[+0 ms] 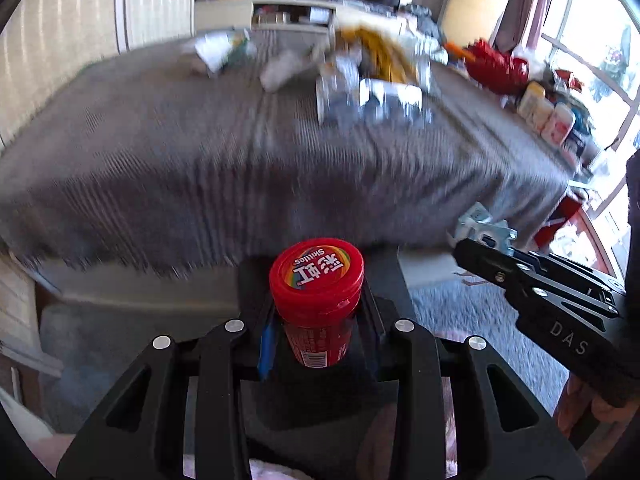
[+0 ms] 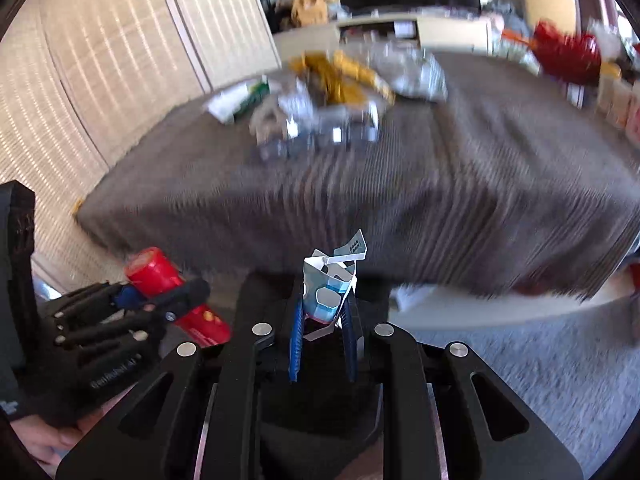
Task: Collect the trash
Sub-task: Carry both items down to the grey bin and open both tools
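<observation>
My left gripper (image 1: 318, 316) is shut on a red Skittles candy bottle (image 1: 316, 280), its lid facing the camera; the same bottle (image 2: 168, 292) shows at the left of the right wrist view, clamped in that gripper (image 2: 160, 300). My right gripper (image 2: 324, 308) is shut on a crumpled blue-and-white paper wrapper (image 2: 330, 284), which sticks up between its blue pads. In the left wrist view the right gripper (image 1: 486, 246) reaches in from the right with the wrapper (image 1: 478, 226) at its tip. Both hang in front of the near edge of a grey-covered bed (image 1: 200, 160).
A blurred heap of trash lies on the far part of the bed (image 2: 480, 160): clear plastic packaging (image 1: 372, 100), yellow wrappers (image 1: 380, 52), white-green paper (image 1: 220, 50). Jars and a red bag (image 1: 496, 64) line the right side. Grey carpet (image 2: 520, 360) below, a slatted wall (image 2: 100, 60) at left.
</observation>
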